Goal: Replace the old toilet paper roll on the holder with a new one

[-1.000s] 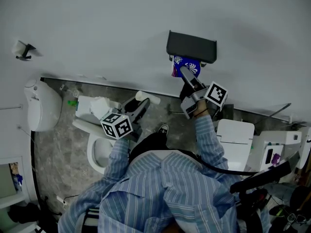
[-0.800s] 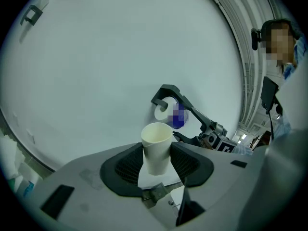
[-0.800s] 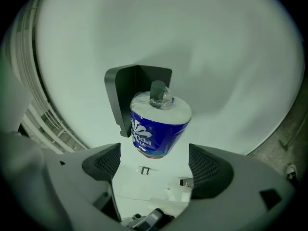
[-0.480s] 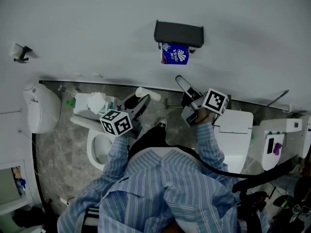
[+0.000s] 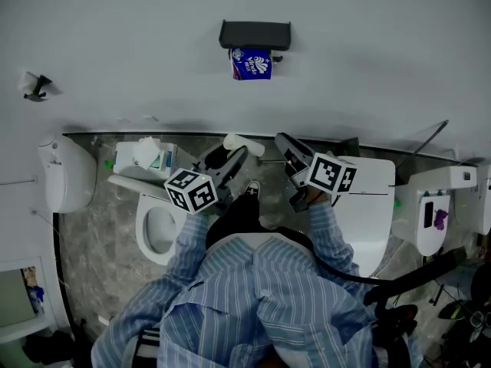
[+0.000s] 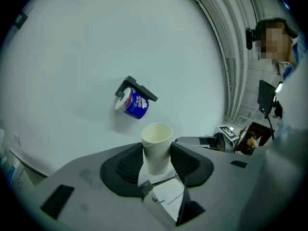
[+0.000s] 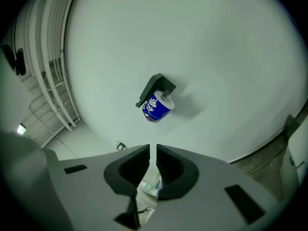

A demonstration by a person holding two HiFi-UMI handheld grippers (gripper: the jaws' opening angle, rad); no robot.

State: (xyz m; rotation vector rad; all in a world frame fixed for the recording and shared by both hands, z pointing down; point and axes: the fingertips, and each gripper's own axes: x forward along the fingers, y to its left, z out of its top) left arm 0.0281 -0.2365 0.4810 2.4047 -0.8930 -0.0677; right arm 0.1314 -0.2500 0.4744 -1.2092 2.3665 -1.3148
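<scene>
Left tongs (image 5: 228, 163): clamped on the old cardboard tube (image 6: 157, 137). The pads grip its lower half and its open end sticks out past the tips. The jaws stand fairly wide only because the tube fills them.

How the tube handles, my guess: very light, thin-walled, and it crushes oval if I squeeze harder. The cardboard is matte, so slip is unlikely. The hold is low on the tube, so it could lever out if it gets bumped. A light squeeze is enough; don't tighten.

Ahead of both tongs, up on the wall: the holder (image 5: 255, 34), dark with a flap on top. The new roll (image 5: 252, 64) hangs under it, on the spindle and in its blue printed wrapper. It is well apart from both tongs, up and left of the tube from the left gripper view, and straight above the jaw gap from the right one.

How the roll handles, my guess: light and soft, dents under pressure, and the glossy wrapper is probably slick. If it needs touching, grip across the round body near the middle with the jaws wide, not by the wrapper's edge.

Right tongs (image 7: 153, 162): narrow, the jaws have just been closing. Only a thin slit is left between the pads and nothing is in it. They aim at the wall below the roll.

The swap looks done. What's left is probably getting rid of the tube.
</scene>
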